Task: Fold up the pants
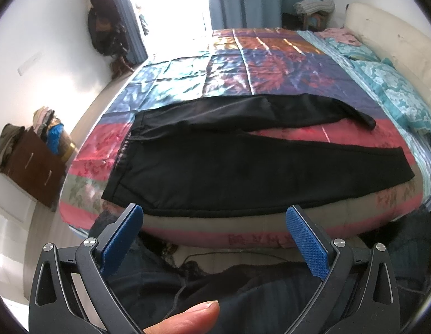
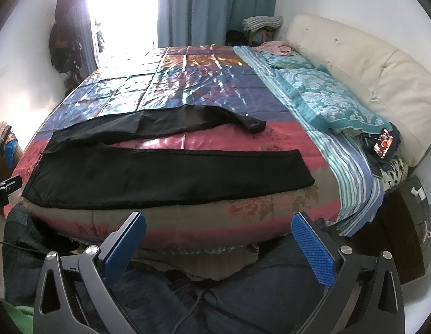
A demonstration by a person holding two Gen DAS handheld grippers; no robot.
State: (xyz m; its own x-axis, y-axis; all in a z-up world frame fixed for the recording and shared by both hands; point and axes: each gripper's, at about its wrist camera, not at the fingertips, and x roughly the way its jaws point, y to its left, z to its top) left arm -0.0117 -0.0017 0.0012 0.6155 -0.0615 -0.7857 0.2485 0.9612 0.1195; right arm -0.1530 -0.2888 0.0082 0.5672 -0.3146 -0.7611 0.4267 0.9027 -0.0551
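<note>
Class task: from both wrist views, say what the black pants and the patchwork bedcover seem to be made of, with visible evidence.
Black pants: probably matte woven cloth; they show no shine and lie limp with soft creases.
Patchwork bedcover: probably satin-like, glossy fabric; window light makes bright streaks across its quilted squares.

Pants (image 1: 187, 164) lie on bed (image 1: 271, 231), pillow (image 2: 327, 97) right.

Left tool (image 2: 4, 188) mostly off-frame.
</note>
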